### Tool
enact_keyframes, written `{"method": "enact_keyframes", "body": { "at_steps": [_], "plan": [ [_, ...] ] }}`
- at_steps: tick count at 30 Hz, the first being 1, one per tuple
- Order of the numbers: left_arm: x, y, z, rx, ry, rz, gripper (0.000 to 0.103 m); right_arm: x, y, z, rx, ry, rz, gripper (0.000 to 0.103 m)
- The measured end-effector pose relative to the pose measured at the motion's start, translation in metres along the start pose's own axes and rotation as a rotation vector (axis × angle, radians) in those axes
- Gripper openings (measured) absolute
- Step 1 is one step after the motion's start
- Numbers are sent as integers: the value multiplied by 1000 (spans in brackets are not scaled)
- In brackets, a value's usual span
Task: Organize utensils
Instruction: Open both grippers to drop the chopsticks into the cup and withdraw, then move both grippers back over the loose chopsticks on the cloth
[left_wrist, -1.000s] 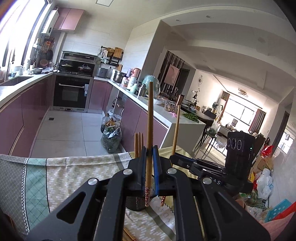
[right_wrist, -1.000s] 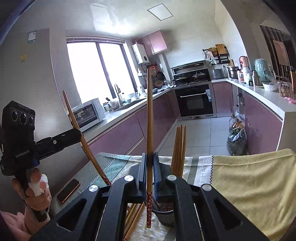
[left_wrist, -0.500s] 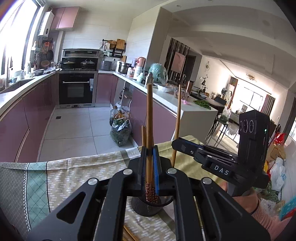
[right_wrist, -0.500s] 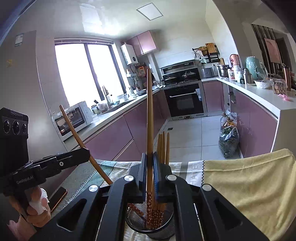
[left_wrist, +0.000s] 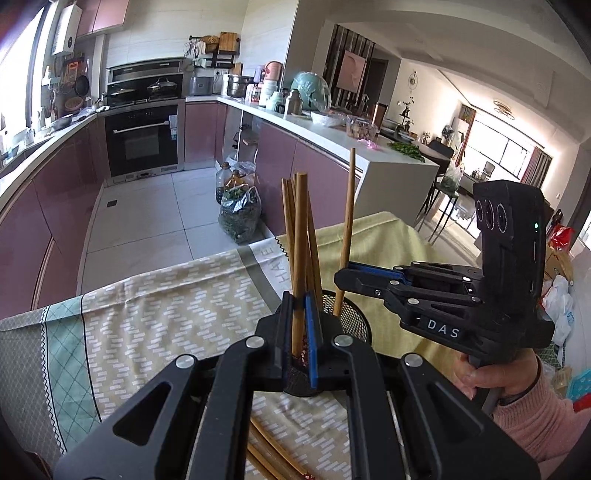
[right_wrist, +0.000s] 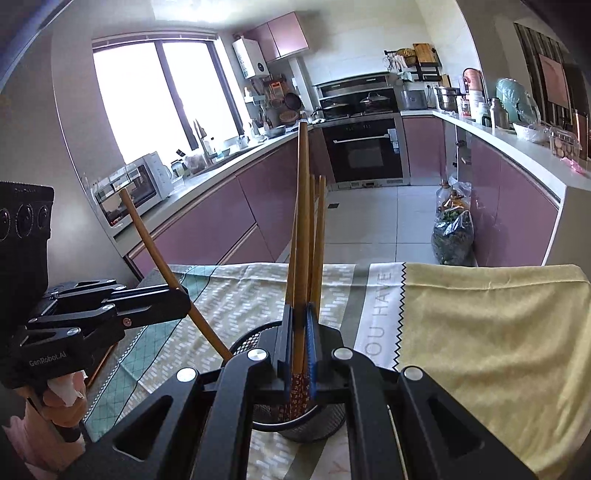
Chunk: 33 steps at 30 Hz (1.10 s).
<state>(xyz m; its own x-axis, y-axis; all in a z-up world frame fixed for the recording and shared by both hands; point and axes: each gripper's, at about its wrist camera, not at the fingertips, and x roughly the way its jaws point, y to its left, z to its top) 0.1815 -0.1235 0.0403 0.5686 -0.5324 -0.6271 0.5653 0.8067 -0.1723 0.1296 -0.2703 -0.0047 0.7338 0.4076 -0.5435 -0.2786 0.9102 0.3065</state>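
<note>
Bright window (right_wrist: 159, 107) glare (fisheye-warped edges)

chopsticks (right_wrist: 317, 236) in holder (right_wrist: 314, 428) on tablecloth (right_wrist: 480, 332), perhaps upright

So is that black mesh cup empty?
No, several wooden chopsticks already stand upright inside the black mesh cup.
</note>
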Motion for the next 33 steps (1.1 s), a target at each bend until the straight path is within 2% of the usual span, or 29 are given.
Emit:
{"method": "enact_keyframes", "body": {
  "at_steps": [6,9,12,14,17,21,26,29,33],
  "plan": [
    [20,7,3,-14,53,-5,8,6,-4,-6,25,17,-13,8],
    [27,8,2,-16,61,9,11,7,-7,-5,33,12,-9,9],
    [26,10,1,-29,52,17,15,4,-4,-7,26,3,-8,15],
    [22,10,-3,-37,34,21,23,2,-5,-8,24,-1,-4,18],
    [12,11,-8,-44,3,39,25,-2,-4,-9,22,-12,3,20],
    [-9,13,-23,-39,-60,97,31,-13,5,-14,-7,-32,23,25],
    [-36,18,-48,-47,-106,156,40,-32,33,-32,-108,-53,57,33],
    [-40,24,-67,-57,-86,191,45,-31,49,-47,-144,-17,109,36],
    [-31,32,-95,-75,-20,226,48,-14,61,-72,-145,68,134,36]
  ]
}}
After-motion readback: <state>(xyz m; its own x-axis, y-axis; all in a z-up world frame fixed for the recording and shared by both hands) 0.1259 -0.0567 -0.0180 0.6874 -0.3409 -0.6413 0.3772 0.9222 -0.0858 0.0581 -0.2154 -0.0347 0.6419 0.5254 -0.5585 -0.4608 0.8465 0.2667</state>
